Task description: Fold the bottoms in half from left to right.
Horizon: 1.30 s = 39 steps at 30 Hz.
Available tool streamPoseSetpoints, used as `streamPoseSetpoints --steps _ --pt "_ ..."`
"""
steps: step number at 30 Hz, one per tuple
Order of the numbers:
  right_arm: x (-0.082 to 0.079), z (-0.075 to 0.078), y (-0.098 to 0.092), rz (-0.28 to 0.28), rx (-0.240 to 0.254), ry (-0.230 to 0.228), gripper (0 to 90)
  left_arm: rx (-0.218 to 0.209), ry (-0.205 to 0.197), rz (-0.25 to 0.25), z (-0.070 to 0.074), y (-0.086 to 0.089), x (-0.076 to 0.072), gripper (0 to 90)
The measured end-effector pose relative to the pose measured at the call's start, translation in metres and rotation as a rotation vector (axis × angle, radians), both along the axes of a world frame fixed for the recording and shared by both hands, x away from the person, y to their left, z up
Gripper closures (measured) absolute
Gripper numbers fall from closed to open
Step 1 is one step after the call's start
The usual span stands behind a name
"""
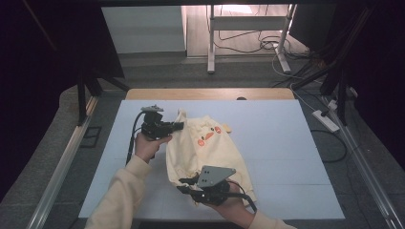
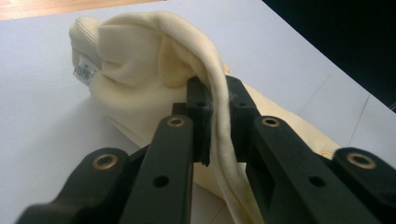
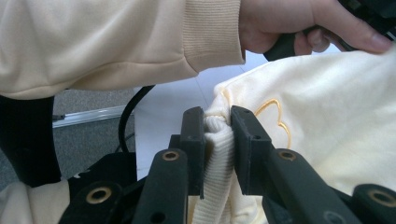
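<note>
Both grippers clamp the cream sweater (image 1: 205, 143); thin grips may slip.
Your left gripper (image 2: 218, 116) pinches one fold, your right gripper (image 3: 217, 140) the ribbed hem; pulling apart frees either.

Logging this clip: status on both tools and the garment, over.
Left tool shut on cream sweater, fold pinched. Right tool shut on its ribbed hem. Sweater bunched on white table. Nothing in the way.

The high view looks forward and down from above the near edge of the worktop (image 1: 286, 143), taking in its whole surface. Each hand-held gripper view rides low and very close behind its own jaws. All three views share the cream garment (image 1: 210, 148) (image 2: 140, 79) (image 3: 327, 116).
</note>
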State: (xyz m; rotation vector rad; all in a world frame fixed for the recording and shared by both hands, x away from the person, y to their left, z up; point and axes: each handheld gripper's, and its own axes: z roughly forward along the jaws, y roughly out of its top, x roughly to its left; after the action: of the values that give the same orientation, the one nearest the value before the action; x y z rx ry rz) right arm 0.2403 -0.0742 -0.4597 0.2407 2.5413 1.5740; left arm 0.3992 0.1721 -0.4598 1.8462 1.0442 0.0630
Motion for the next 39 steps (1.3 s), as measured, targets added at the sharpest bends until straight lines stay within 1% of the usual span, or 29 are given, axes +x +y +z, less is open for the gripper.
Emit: streamPoseSetpoints --steps 8,23,31,39 --pt "0.002 -0.003 -0.007 -0.011 -0.004 0.009 75.6 0.0 0.0 -0.001 -0.001 0.0 0.001 82.5" --pt "0.002 -0.004 -0.012 -0.023 -0.01 0.015 75.6 0.0 -0.003 0.007 -0.001 -0.002 0.001 82.5" --pt "0.003 -0.003 -0.017 -0.036 0.002 0.017 75.6 -0.001 -0.006 0.011 -0.001 -0.002 0.0 82.5" --pt "0.002 -0.003 -0.023 -0.051 0.005 0.019 75.7 0.004 -0.015 0.014 -0.001 -0.007 0.0 82.5"
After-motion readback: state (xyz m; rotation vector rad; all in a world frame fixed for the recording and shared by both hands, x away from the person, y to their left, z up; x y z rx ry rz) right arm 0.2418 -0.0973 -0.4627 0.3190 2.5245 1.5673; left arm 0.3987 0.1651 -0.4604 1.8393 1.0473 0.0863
